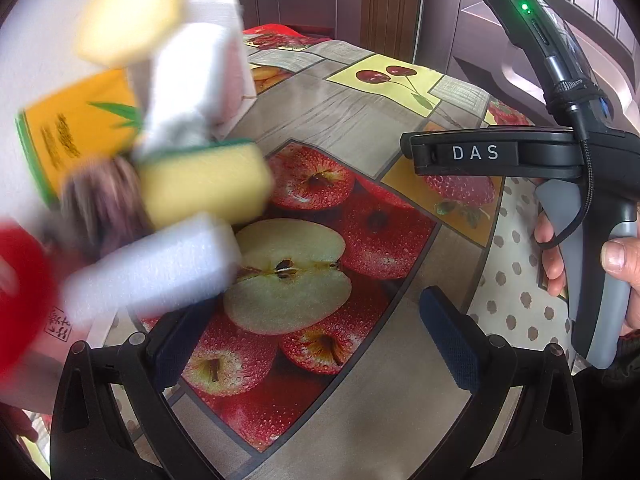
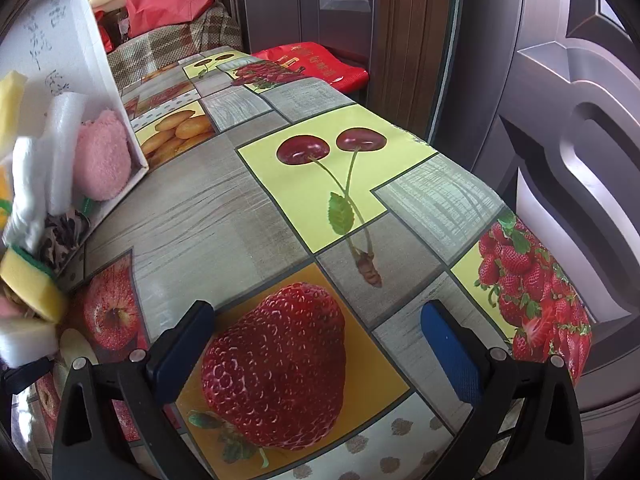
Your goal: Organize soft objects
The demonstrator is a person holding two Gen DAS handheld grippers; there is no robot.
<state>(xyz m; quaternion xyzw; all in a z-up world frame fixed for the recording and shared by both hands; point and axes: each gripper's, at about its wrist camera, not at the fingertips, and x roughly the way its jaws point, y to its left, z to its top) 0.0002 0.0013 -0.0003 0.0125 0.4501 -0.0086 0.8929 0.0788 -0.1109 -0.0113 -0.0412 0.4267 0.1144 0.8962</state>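
Left wrist view, far left of frame: a blurred heap of soft stuff. Yellow sponge (image 1: 208,182) w/ green scrub edge sits mid-left, white foam block (image 1: 152,264) just below it, a 2nd white foam piece (image 1: 192,88) standing above, a pale yellow sponge (image 1: 132,12) at upper left. An orange packet (image 1: 76,128) w/ green leaf print lies behind them; something red (image 1: 20,292) at the left edge, too blurred to name.

Bottom centre: left gripper (image 1: 316,340) hovers over the fruit-print tablecloth (image 1: 360,120), above the halved-apple picture. Blue-padded fingers (image 1: 450,340) spread wide, nothing between them; the left pad is near the foam block, can't tell if touching.

Right side of frame: the other tool, black w/ grey handle, held upright in the person's right hand (image 1: 596,264), thumb on the near side, fingers wrapped round the grip.

Right wrist view, left edge: same heap, w/ a pink fluffy item (image 2: 104,156) resting against a white box (image 2: 100,60) wall. Right gripper (image 2: 316,344) at bottom centre, above the strawberry print, jaws released & wide apart, holding nothing, well apart from the heap.
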